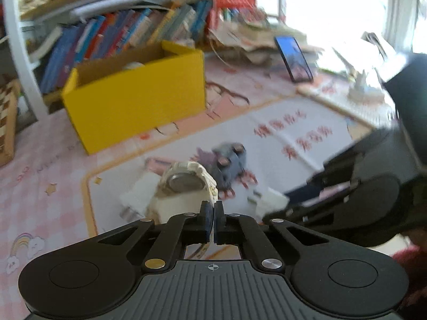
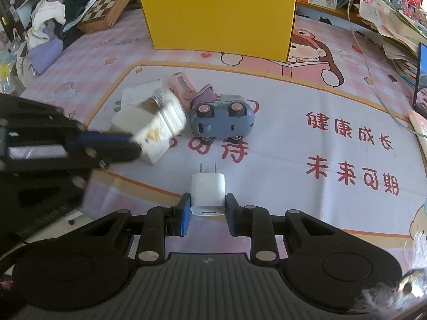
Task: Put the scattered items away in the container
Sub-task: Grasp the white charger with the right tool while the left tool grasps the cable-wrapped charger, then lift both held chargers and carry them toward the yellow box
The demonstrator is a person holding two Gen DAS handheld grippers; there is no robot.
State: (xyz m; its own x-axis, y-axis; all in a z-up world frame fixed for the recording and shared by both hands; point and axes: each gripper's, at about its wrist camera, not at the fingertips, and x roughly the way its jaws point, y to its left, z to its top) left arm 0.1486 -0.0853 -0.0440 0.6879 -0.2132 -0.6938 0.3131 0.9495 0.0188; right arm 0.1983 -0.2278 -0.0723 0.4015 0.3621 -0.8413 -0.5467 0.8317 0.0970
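The left gripper [image 1: 213,222] is clamped on the strap of a white watch [image 1: 186,184]. The right gripper [image 2: 208,214] brackets a white charger [image 2: 207,193], fingers seemingly touching, prongs pointing away. The yellow box [image 2: 221,18] stands straight ahead, beyond the toy car [image 2: 222,118].

The mat [image 2: 293,144] on the tabletop has big red words: 健康成长 in one row and 未来可期 in the row nearer its edge. Next to the toy car [image 2: 222,121] is a red 待. The words on the car's side are too small to read.
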